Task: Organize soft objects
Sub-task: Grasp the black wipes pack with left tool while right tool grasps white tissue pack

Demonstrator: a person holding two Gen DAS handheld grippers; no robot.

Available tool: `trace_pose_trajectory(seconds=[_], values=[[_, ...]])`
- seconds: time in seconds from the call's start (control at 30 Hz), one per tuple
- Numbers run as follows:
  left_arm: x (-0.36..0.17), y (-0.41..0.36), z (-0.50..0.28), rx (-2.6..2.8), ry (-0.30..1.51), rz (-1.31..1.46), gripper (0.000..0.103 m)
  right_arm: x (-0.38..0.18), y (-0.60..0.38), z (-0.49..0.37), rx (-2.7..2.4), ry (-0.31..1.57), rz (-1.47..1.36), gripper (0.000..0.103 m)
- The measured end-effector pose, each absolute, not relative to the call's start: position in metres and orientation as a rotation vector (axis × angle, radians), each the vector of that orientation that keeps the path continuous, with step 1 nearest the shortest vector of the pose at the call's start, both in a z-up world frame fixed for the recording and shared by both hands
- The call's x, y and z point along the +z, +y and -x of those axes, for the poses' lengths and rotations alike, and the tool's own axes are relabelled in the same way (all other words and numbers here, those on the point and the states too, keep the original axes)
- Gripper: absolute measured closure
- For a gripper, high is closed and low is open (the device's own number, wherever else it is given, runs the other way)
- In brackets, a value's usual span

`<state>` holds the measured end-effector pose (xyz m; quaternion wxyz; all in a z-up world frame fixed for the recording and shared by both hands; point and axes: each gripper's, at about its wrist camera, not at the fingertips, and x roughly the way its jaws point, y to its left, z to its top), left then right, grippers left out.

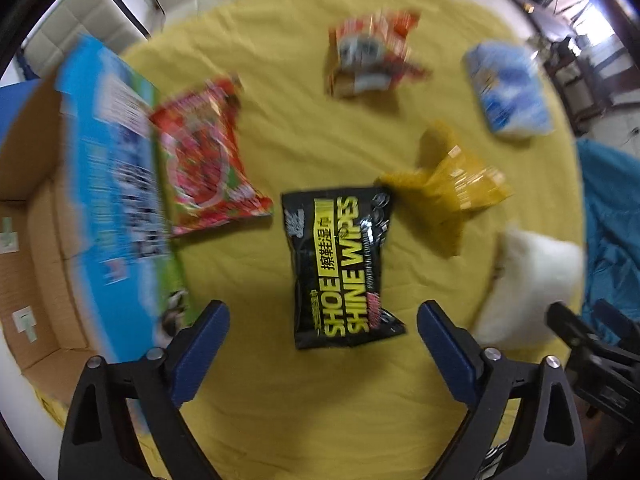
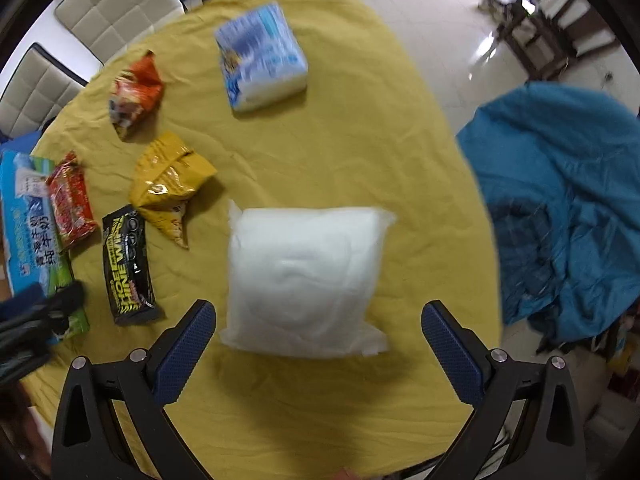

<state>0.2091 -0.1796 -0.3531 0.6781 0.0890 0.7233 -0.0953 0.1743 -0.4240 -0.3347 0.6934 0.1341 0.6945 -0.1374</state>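
On the yellow cloth: 6 soft packs lie spread across a table [image 2: 320,420] covered edge to edge.
Left gripper [image 1: 322,320]: fingers wide apart, holding nothing, hovering over the near end of the black wipes pack [image 1: 340,264].
Right gripper [image 2: 318,318]: fingers wide apart, holding nothing, poised above the near edge of the white pillow [image 2: 306,280].
Black wipes pack: flat near the table's middle, lettered "SHOE SHINE WIPES", its near end between the left fingers but not touched.
White pillow: flat toward the table's right edge, well apart from the wipes pack.
Yellow bag [image 2: 170,180]: crumpled, between the wipes pack and the pillow, just beside the wipes pack's far corner.
Red bag [image 1: 204,156]: left of the wipes pack, lying against the box.
Orange bag [image 1: 374,52]: crumpled, toward the far edge.
Blue-and-white tissue pack [image 2: 262,58]: toward the far right edge, apart from the rest.
Cardboard box [image 1: 36,240]: open, at the table's left edge, blue printed side facing the packs.
Beyond the right edge: a blue cloth [image 2: 568,208] heaped off the table.
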Motion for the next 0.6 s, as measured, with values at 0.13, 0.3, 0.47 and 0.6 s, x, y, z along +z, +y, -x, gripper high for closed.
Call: trace_pose_trajectory(seconds=[0.13,0.3,0.47,0.6], values=[[-0.391,-0.182,-0.211,-0.213,1.691,-0.175,0.012,-0.368,-0.423,-0.178,-0.307,1.596,-0.323,0.0],[-0.426,-0.179,-0.215,-0.212,1.756,-0.086,0.014,-0.397,-0.417,-0.183,-0.294,1.64,-0.313,0.0],[-0.426,-0.181,-0.217,-0.202,1.7,-0.105,0.024,-0.425,-0.422,-0.183,-0.311,1.666,-0.338,0.011],[-0.417,-0.182,-0.221,-0.207,1.669,-0.138,0.05,-0.435,-0.427,-0.178,-0.29,1.677,-0.356,0.017]])
